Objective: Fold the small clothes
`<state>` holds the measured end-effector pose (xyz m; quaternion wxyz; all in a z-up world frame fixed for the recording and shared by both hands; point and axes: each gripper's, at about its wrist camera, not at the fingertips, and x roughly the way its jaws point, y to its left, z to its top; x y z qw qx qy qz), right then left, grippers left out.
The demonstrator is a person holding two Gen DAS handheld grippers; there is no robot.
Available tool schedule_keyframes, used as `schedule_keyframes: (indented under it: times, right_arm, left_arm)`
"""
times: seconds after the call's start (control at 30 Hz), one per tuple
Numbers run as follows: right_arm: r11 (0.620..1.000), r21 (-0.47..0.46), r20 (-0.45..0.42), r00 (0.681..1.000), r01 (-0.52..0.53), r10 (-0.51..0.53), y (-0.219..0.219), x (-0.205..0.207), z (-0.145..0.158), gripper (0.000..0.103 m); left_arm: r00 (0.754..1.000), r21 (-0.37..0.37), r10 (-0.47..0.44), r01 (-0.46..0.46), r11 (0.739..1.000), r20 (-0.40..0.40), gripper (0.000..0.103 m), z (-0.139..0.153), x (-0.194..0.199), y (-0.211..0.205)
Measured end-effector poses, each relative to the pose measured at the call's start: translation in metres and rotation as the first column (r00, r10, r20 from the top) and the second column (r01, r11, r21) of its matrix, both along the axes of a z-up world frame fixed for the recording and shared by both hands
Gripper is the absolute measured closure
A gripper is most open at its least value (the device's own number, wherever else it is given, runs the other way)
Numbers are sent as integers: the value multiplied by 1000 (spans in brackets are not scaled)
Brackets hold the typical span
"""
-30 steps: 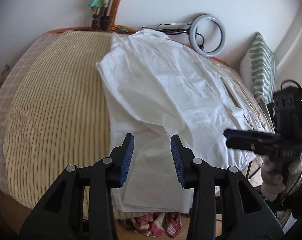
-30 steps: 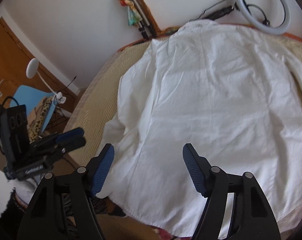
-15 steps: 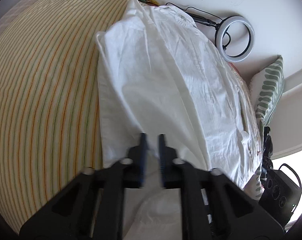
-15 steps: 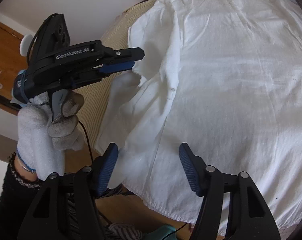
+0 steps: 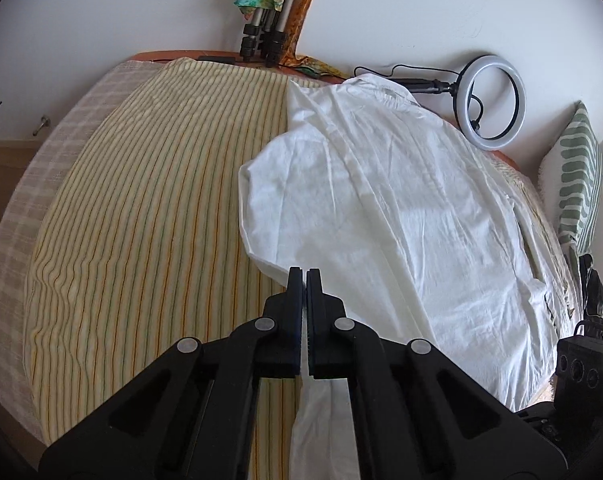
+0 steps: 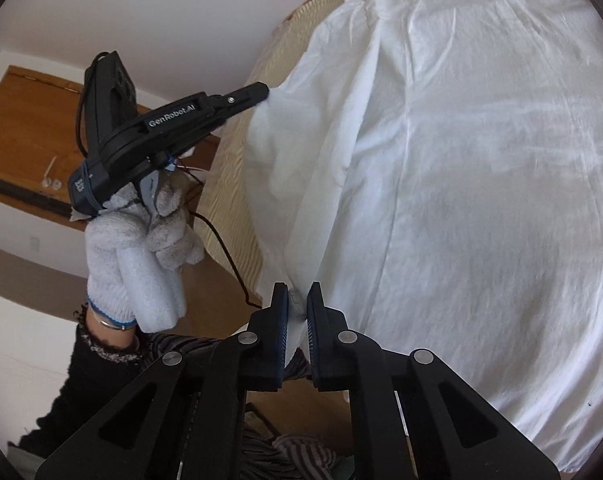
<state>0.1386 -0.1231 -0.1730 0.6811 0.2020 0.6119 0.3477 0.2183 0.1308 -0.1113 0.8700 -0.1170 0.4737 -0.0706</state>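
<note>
- The white shirt (image 5: 401, 208) lies spread on the striped bedcover (image 5: 141, 220), filling the right half of the bed, with its near hem hanging over the near edge.
- Handling, as I judge it: thin, light, limp cotton. It creases readily, drapes wherever it lacks support, and slides easily on the cover. It is not fragile, but a single-layer pinch may slip.
- Best hold, in my judgement: the doubled seam or hem at the left side edge, with two spaced points so the fold line stays straight.
- My left gripper (image 5: 304, 276) has its fingers pressed together on the shirt's left edge; cloth emerges below them.
- My right gripper (image 6: 297, 296) is closing; a bunched bit of the near-left hem sits between the fingers, which appear to touch it.
- In the right wrist view, the gloved left hand (image 6: 141, 240) carries the left gripper to the sleeve fold.
- Change from a second ago: both pairs of fingers stood spread above the cloth, holding nothing. Now both are at the left edge, and that edge is raised and gathered rather than flat.
</note>
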Motion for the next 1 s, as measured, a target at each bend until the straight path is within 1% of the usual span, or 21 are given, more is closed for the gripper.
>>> schedule_keyframes:
  times: [0.03, 0.07, 0.1, 0.13, 0.2, 0.27, 0.3, 0.33, 0.37, 0.4, 0.43, 0.47, 0.5, 0.53, 0.6, 0.67, 0.73, 0.8, 0.87, 0.93, 1.0]
  right_arm:
    - [998, -65, 17, 1000, -1, 2, -1, -1, -2, 92]
    - [989, -146, 64, 998, -13, 22, 0, -3, -3, 90]
    - [979, -200, 120, 991, -32, 57, 2, -7, 4, 90]
    - [969, -243, 174, 980, -50, 94, 5, -11, 12, 87]
    - [955, -291, 278, 949, -63, 147, 6, -21, 30, 72]
    - [949, -307, 336, 925, -68, 175, 9, -24, 43, 71]
    - [948, -309, 348, 919, -72, 183, 9, -26, 48, 71]
    - [948, -311, 353, 917, -73, 186, 11, -25, 50, 71]
    - [945, -320, 356, 916, -67, 186, 13, -26, 54, 71]
    - [942, -330, 359, 915, -59, 183, 12, -25, 54, 71]
    - [940, -336, 361, 915, -53, 180, 20, -17, 49, 71]
    - [939, -339, 363, 915, -50, 179, 22, -12, 50, 71]
    - [938, -343, 368, 912, -45, 179, 21, -9, 53, 71]
    - [935, -351, 382, 906, -38, 180, 28, -3, 59, 71]
    - [929, -369, 417, 890, -21, 186, 48, 5, 62, 71]
    - [933, -358, 438, 875, -41, 207, 58, 10, 80, 71]
    - [929, -362, 451, 858, -76, 246, 76, 33, 88, 71]
    - [914, -383, 427, 852, -135, 305, 103, 57, 92, 71]
    - [896, -406, 400, 846, -179, 351, 131, 79, 90, 71]
    - [881, -423, 365, 850, -213, 381, 159, 100, 81, 71]
    - [862, -448, 317, 859, -237, 401, 182, 111, 68, 71]
  left_arm:
    - [1000, 18, -4, 4, 1000, -5, 103, -2, 1, -1]
    - [1000, 21, -11, 11, 1000, -11, 103, -3, -1, -1]
    - [1000, 19, -9, 9, 1000, -11, 103, -2, -5, 0]
    - [1000, 17, -9, 9, 1000, 1, 103, 2, -10, 1]
    - [1000, -2, -16, 16, 1000, 10, 103, 7, -25, 4]
    - [999, -57, -41, 41, 998, 1, 100, 9, -44, 8]
    - [998, -78, -55, 55, 995, -4, 93, 10, -55, 6]
    - [997, -96, -72, 71, 993, -4, 78, 9, -67, 5]
    - [997, -106, -82, 81, 991, -9, 69, 6, -79, 2]
    - [995, -125, -95, 93, 988, -16, 57, 1, -91, 0]
    - [993, -145, -112, 106, 984, -31, 55, -5, -102, -4]
    - [991, -156, -122, 113, 981, -51, 55, -11, -110, -8]
    - [990, -163, -126, 114, 980, -60, 55, -17, -118, -11]
    - [990, -155, -121, 110, 982, -67, 55, -23, -125, -14]
    - [995, -141, -82, 72, 987, -63, 55, -30, -135, -15]
    - [999, -157, -25, 18, 987, -42, 55, -32, -144, -8]
    - [999, -179, 42, -43, 983, -11, 55, -31, -152, 4]
    - [997, -198, 71, -71, 978, -6, 55, -32, -156, 11]
    - [997, -193, 77, -76, 978, -1, 55, -33, -158, 11]
    - [996, -174, 83, -80, 982, 15, 55, -33, -159, 9]
    - [996, -183, 82, -77, 980, 23, 55, -34, -158, 8]
